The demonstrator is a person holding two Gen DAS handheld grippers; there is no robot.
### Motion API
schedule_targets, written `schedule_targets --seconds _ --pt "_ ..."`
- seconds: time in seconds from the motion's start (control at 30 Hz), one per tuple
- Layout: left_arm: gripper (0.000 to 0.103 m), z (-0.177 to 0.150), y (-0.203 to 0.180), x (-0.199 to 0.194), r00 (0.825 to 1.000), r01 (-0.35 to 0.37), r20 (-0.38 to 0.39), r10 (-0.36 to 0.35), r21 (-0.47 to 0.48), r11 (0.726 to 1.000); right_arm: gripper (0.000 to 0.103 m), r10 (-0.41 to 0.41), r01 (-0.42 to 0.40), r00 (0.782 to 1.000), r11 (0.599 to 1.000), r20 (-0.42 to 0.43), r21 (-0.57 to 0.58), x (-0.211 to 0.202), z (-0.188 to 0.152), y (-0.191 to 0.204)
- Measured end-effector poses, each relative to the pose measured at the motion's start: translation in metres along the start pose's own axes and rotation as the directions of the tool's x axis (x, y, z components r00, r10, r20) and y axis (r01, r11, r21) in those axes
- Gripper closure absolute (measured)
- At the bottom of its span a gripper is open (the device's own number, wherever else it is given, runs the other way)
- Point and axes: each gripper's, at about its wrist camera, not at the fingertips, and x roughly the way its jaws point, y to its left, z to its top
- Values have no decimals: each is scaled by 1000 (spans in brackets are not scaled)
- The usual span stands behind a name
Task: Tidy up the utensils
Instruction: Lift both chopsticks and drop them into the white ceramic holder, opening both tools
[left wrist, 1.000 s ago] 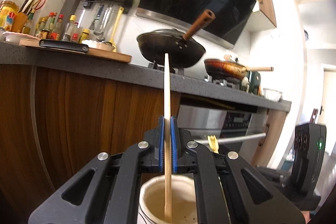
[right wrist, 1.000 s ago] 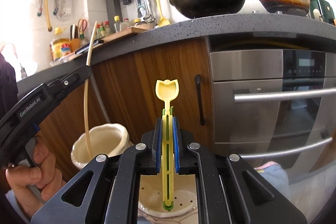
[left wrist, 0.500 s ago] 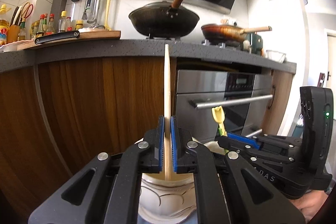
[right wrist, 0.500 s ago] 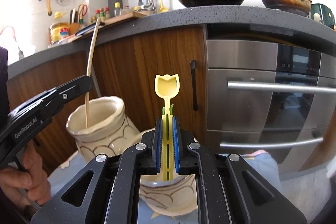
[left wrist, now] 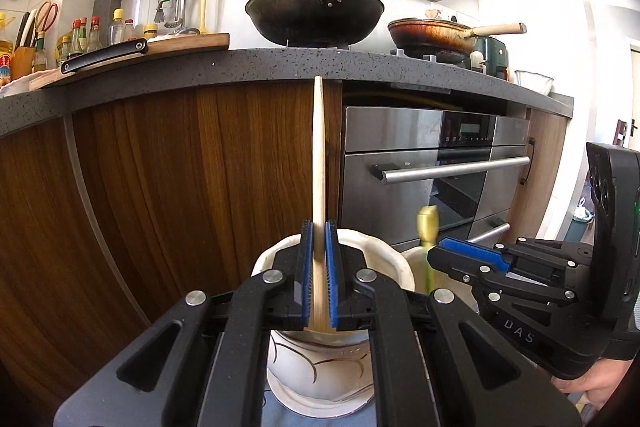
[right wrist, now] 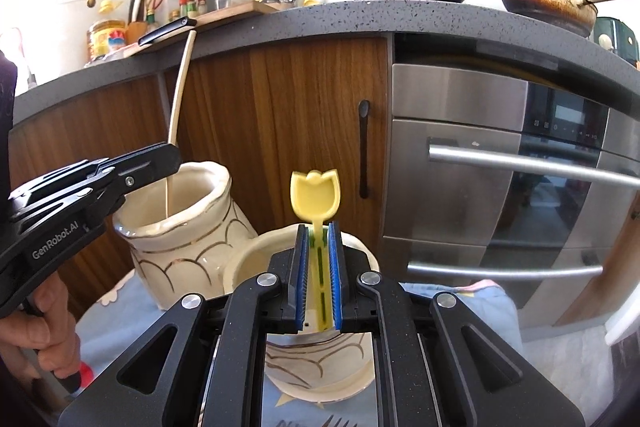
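My left gripper (left wrist: 319,227) is shut on a pale wooden chopstick (left wrist: 319,163) that stands upright, its lower end inside a cream ceramic jar (left wrist: 394,263) with gold lines. From the right wrist view the same chopstick (right wrist: 180,95) dips into that taller jar (right wrist: 184,227), with the left gripper (right wrist: 160,159) over the rim. My right gripper (right wrist: 319,227) is shut on a yellow tulip-shaped utensil (right wrist: 315,195) with green stripes, held upright over a second, lower cream jar (right wrist: 248,263). In the left wrist view the yellow utensil (left wrist: 427,227) shows blurred beside the right gripper (left wrist: 460,251).
Both jars stand on a light blue patterned cloth (right wrist: 116,307). Behind are wooden cabinet doors (left wrist: 180,187), a steel oven (right wrist: 500,167) and a grey countertop (left wrist: 280,67) with a black wok (left wrist: 316,15), a frying pan (left wrist: 432,35) and a cutting board (left wrist: 176,43). A hand (right wrist: 44,327) grips the left tool.
The left gripper tipped from looking down into the jar to looking level and sank, with the chopstick lower in the jar. The right gripper's view levelled a little; the yellow utensil stays over its jar.
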Motion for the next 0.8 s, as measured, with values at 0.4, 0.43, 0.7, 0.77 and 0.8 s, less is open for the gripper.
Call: schedule_targets --seconds 0.4,0.43,0.7,0.77,0.8 --pt "74 1 4 -5 1000 -14 27 14 5 1000 85 -10 10 1000 1000 25 -3 -11 1 -2" --pt "69 2 6 -6 999 -14 33 14 1 1000 85 -12 12 1000 1000 28 -2 -13 0 -2" --pt "51 2 6 -19 998 22 61 -23 22 1000 79 -15 14 999 1000 43 15 -28 -3 -10" --pt "49 -2 6 -23 998 39 56 -41 31 999 77 -19 18 999 1000 48 18 -35 -6 -13" --pt "49 -3 5 -24 998 44 53 -46 33 998 74 -20 19 998 1000 52 20 -39 -7 -14"
